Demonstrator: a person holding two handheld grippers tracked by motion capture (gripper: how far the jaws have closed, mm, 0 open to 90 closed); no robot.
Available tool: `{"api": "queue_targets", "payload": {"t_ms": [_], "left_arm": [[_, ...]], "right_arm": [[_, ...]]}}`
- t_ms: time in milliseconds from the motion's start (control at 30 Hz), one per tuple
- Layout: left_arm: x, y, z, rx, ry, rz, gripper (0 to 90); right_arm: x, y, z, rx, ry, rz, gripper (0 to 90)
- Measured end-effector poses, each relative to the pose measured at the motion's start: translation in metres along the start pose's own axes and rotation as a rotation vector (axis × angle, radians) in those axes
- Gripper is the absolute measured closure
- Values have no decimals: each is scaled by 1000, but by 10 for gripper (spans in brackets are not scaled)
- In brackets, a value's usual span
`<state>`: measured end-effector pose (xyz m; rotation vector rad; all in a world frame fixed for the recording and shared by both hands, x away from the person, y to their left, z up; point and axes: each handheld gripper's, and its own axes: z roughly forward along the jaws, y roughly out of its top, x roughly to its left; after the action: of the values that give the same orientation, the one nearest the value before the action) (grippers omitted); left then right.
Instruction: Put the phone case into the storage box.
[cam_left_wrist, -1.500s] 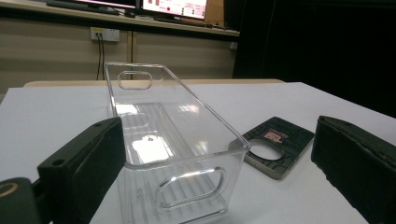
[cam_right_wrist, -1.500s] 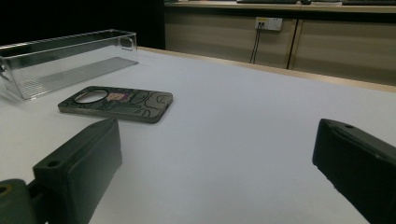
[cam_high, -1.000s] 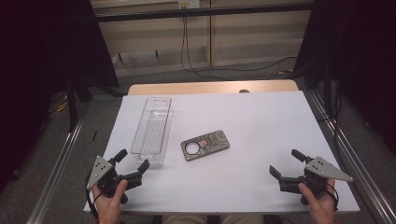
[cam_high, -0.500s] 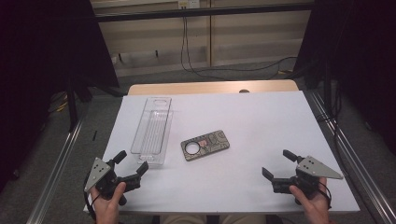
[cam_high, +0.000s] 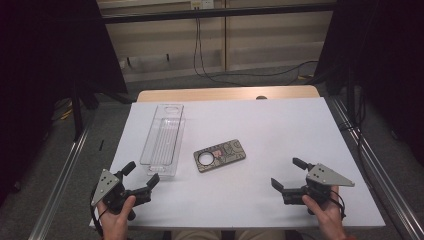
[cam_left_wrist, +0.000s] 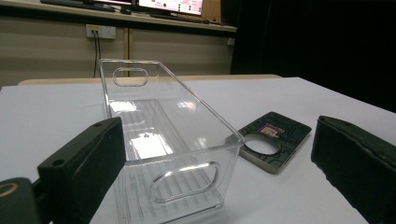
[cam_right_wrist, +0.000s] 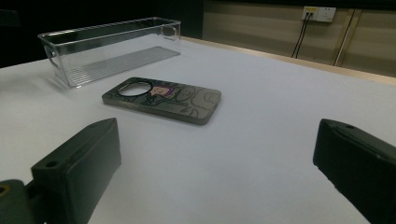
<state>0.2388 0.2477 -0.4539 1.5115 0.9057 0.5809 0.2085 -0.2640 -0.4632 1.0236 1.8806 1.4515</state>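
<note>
Lying beside an empty clear bin (cam_high: 163, 140), a phone case (cam_high: 220, 155); both grippers' fingers wide apart, empty.

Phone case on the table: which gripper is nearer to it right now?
Left. The left gripper sits open below-left of the phone case, by the clear bin; the right gripper, also open, is farther off to its lower right.

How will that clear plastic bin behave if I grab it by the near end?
The clear bin looks thin-walled and empty, so probably light and apt to slide on the white table. Its glossy walls may be slippery; the handle cutout likely gives better purchase. Being long, it may tilt when lifted from one end.
</note>
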Motion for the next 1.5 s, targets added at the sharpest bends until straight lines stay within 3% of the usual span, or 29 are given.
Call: {"api": "queue_targets", "payload": {"t_ms": [400,700,1267,1500], "left_arm": [[-1,0,1,-1,-4,-2,32],[-1,0,0,8,-8,11,32],[-1,1,0,3,-10,12,32],[-1,0,0,4,-12,11,32]], "right_arm": [[7,7,18,-6,39,-33,0],[7,13,29,-36,38,-14,0],[10,23,47,-40,112,-20,0],[12,28,56,-48,117,-27,0]]}}
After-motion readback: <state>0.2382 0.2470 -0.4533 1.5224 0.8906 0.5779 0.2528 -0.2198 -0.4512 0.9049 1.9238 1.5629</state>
